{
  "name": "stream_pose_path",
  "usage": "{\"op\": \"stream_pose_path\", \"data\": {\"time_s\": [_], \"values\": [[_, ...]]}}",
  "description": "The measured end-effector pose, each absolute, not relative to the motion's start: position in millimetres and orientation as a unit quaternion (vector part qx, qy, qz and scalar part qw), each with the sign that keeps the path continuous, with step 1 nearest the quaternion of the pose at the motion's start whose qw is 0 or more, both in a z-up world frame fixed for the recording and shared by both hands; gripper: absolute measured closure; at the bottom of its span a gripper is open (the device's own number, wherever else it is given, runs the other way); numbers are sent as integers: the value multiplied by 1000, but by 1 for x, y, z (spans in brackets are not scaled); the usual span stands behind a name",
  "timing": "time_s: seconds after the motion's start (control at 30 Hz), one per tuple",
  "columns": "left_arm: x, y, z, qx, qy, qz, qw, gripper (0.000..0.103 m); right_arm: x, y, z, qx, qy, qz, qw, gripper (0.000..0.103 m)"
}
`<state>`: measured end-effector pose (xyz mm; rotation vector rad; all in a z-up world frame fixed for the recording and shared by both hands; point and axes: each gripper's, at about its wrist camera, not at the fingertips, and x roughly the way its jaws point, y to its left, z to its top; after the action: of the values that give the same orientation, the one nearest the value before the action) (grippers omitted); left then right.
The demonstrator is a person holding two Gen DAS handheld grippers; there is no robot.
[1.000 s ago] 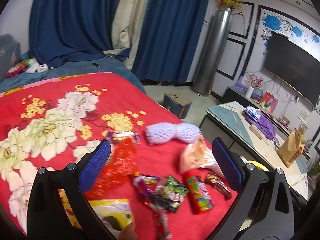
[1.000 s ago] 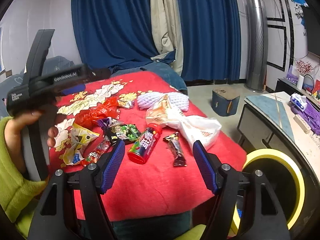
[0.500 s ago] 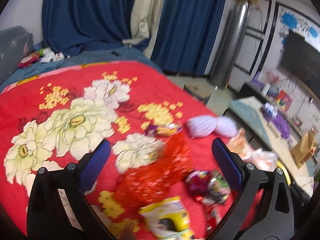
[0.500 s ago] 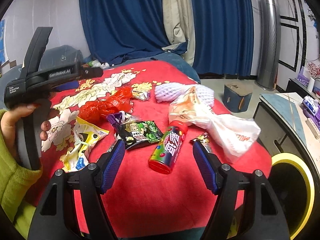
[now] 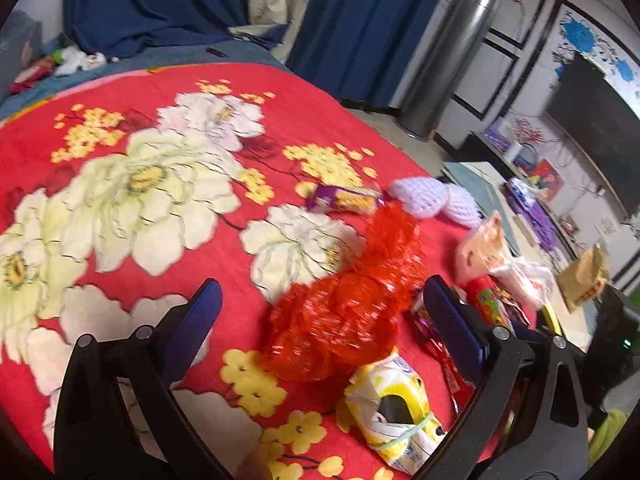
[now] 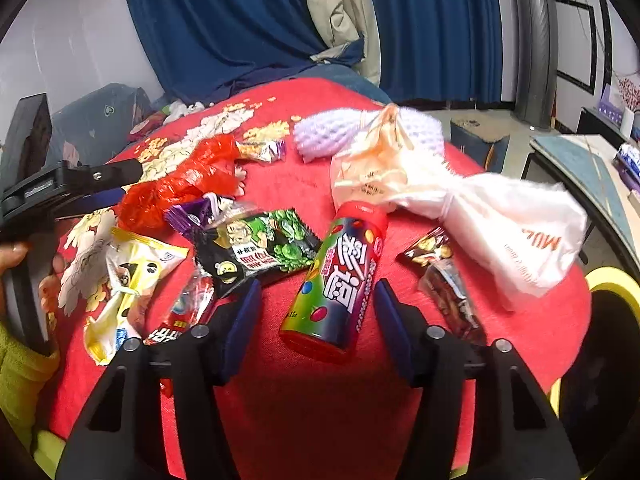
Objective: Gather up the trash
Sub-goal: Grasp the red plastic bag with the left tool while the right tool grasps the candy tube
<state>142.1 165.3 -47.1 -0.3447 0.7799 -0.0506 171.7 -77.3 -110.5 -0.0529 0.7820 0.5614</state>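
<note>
While the trash lay scattered over the red blanket on the bed, I had my right hand-held gripper spread wide and empty, straddling the near end of the candy tube, probably because a rigid tube is the easiest first pick. My left hand-held gripper was equally wide, holding nothing, hovering by the red net with the yellow wrapper just beside it. A yellow-rimmed bin stood past the bed's corner; I could not tell what was in it. The white bag lay knotted, contents hidden.
</note>
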Motion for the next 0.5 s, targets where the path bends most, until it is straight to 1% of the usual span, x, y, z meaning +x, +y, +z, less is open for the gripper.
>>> {"op": "stream_pose_path", "data": {"time_s": [0.17, 0.23, 0.27, 0.33, 0.37, 0.5], "values": [[147, 156, -57, -164, 391, -42, 905, 12, 176, -75, -117, -19, 379, 263, 887, 53], [149, 153, -61, -163, 395, -49, 903, 14, 176, -77, -117, -17, 378, 263, 888, 60], [150, 152, -64, -162, 397, -52, 902, 15, 176, -79, -118, -16, 377, 264, 888, 60], [152, 152, -68, -166, 401, -56, 899, 21, 176, -81, -118, -13, 375, 268, 887, 61], [152, 153, -69, -168, 403, -57, 898, 22, 175, -82, -118, -13, 374, 269, 888, 61], [153, 156, -71, -175, 406, -64, 895, 34, 172, -83, -118, -17, 369, 273, 888, 63]]}}
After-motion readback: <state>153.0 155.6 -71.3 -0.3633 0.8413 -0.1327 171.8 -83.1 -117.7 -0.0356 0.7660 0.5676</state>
